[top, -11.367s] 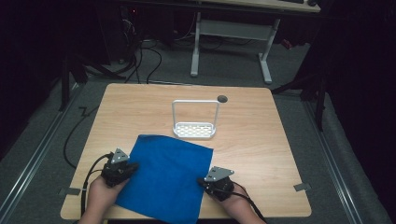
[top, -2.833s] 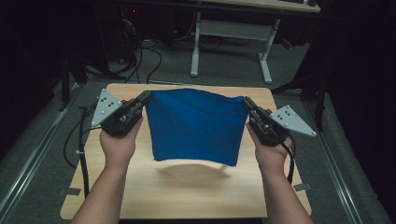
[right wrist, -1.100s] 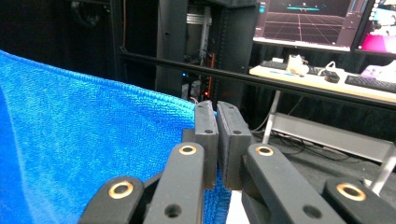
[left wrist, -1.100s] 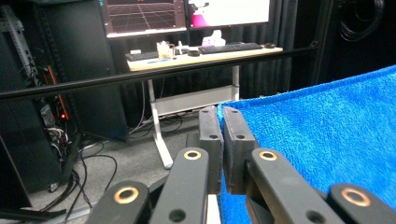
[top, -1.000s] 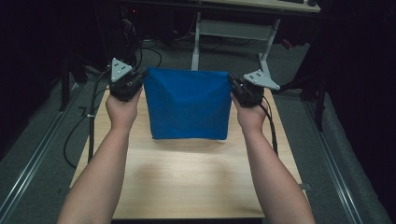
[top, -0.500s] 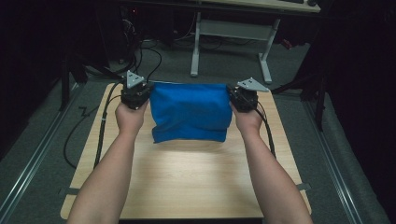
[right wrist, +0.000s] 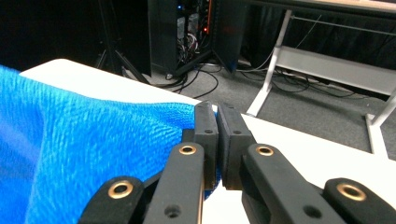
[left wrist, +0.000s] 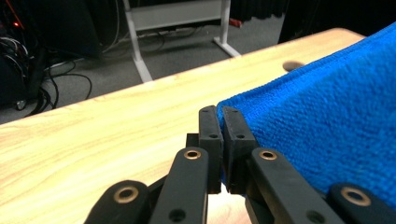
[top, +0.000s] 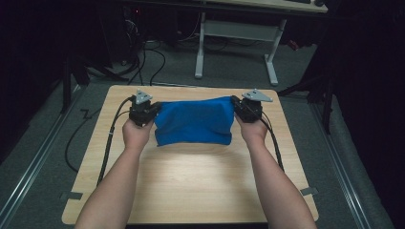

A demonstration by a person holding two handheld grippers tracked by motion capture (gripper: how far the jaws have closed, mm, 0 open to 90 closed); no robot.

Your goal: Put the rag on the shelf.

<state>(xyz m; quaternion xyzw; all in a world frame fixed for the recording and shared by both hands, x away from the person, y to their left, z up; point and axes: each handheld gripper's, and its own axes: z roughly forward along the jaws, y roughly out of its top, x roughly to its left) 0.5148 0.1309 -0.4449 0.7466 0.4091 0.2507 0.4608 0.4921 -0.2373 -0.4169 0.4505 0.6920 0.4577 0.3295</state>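
**Blue towel held by two corners over table's far half**

L gripper (top: 152,110) pinches left corner of the blue towel (top: 193,121); R gripper (top: 237,108) pinches right corner. Towel's long axis runs left-right, free edge pointing toward the person. Best to lower both ends level w/ even tension, so it lies flat on the wooden table (top: 191,181).

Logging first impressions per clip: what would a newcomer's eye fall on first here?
The bright blue cloth, stretched between the two grippers over the far half of the wooden table. The left gripper and right gripper are each shut on a top corner of it. Beyond the table's far edge stands a white desk frame on grey floor.
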